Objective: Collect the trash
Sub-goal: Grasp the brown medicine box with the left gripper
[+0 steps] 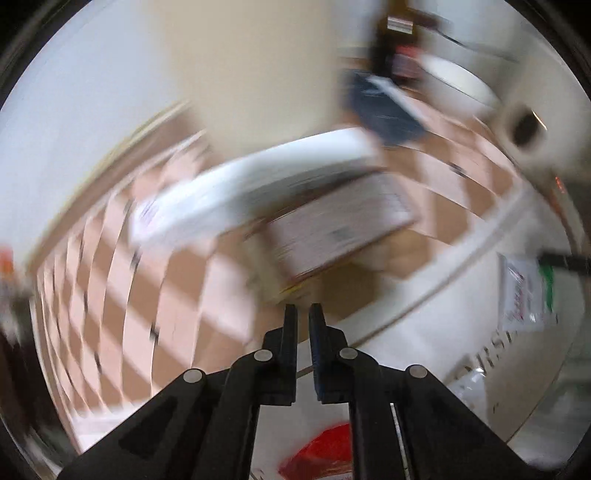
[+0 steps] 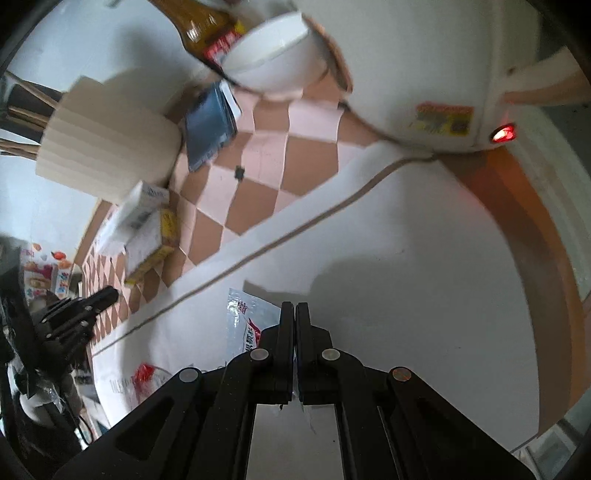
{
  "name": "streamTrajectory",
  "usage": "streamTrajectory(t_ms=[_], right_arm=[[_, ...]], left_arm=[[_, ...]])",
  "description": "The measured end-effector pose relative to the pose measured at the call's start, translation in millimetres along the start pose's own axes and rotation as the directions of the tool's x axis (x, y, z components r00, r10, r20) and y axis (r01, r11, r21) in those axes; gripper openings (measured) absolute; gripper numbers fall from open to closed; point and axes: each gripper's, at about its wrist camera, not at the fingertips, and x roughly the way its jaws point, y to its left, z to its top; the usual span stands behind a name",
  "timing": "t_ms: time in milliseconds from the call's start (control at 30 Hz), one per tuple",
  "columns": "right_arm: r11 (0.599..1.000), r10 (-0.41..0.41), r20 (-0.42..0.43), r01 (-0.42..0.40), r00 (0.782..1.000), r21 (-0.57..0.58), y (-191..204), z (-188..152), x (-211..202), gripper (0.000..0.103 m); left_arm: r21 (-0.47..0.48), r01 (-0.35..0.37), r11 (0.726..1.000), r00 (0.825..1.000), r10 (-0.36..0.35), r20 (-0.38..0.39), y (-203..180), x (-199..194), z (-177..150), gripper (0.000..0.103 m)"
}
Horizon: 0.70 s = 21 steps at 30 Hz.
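**A:** Start with the left camera. What's there?

**B:** It's mostly blur. The left gripper (image 1: 303, 308) is all but closed, with a thin slit between the pads and nothing in it. Just ahead, two cartons (image 1: 280, 206) lie on the pink-and-brown checked cloth (image 1: 122, 295). One has a barcode, but its print is smeared. Below the fingers is a red wrapper (image 1: 321, 454) on the white bag (image 1: 424, 295). Of the bag's grey lettering I can only make out "RS".

**A:** And the right camera, from the left edge?

**B:** First come bright printed packets (image 2: 40, 280), too small to read. Next is a ribbed cream holder (image 2: 107, 136) with chopsticks, then a dark blue pouch (image 2: 210, 125). Above those are a brown bottle (image 2: 207, 33) with a red label and a white bowl (image 2: 269, 55).

**A:** Where's the trash?

**B:** The clear wrapper (image 2: 247, 321) has red Chinese characters that I can't make out. It sits over the white bag and runs under the right gripper (image 2: 295, 306), which is clamped tight with the film pinched between its pads.

**A:** And further right?

**B:** A white rice cooker (image 2: 424, 66) with a yellow-and-orange sticker I can't read and a red light glowing
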Motion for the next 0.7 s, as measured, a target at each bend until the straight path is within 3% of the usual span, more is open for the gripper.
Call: streamTrajectory(t_ms=[67,100,133,200,267,300,333,400,467,600,633,700], right_arm=[[1.0,-0.03,0.005,0.03,1.0,-0.01,5,4,-2,0.003],[1.0,-0.004,0.035,0.004,0.999,-0.014,10,7,-9,0.004],[1.0,0.021,0.059,-0.02,0.998,-0.013,14,10,-14,0.007],[0.996,0.086,0.092,-0.083,0.992,-0.037,30,22,-19,0.014],[0.988,0.148,0.082,-0.143,0.986,-0.065,49,38,-10,0.015],[0.983,0.171,0.073,-0.165,0.983,-0.075,58,47,-2,0.015],[0.98,0.189,0.067,-0.184,0.98,-0.082,67,58,8,0.015],[0.972,0.223,0.045,-0.219,0.974,-0.089,82,74,31,0.015],[0.961,0.263,-0.003,-0.263,0.965,-0.084,97,89,62,0.015],[0.966,0.206,-0.045,-0.21,0.978,-0.15,125,95,100,0.009],[0.96,0.217,-0.044,-0.221,0.975,-0.174,131,91,102,0.008],[0.941,0.243,-0.129,-0.266,0.961,-0.209,144,73,108,0.008]], left_arm=[[-0.172,-0.007,0.985,1.0,0.003,-0.029,32,9,-15,0.028],[-0.239,-0.008,0.971,0.999,-0.001,-0.037,47,15,-24,0.044],[-0.311,-0.018,0.95,0.999,0.002,-0.049,59,20,-33,0.053],[-0.432,-0.022,0.902,0.996,-0.017,-0.086,78,35,-50,0.051],[-0.486,0.012,0.874,0.999,-0.026,-0.021,84,30,-57,0.069],[-0.503,-0.004,0.864,0.999,-0.015,-0.034,85,31,-58,0.084],[-0.526,-0.008,0.851,0.998,-0.022,-0.05,88,36,-60,0.09],[-0.54,0.024,0.841,1.0,-0.03,-0.001,88,37,-61,0.103],[-0.535,0.002,0.845,1.0,-0.007,-0.008,83,41,-61,0.103],[-0.494,-0.078,0.866,0.996,0.049,-0.07,71,48,-55,0.103],[-0.502,-0.072,0.862,0.996,0.04,-0.074,73,48,-54,0.103],[-0.538,-0.056,0.841,0.996,0.013,-0.084,80,46,-54,0.103]])
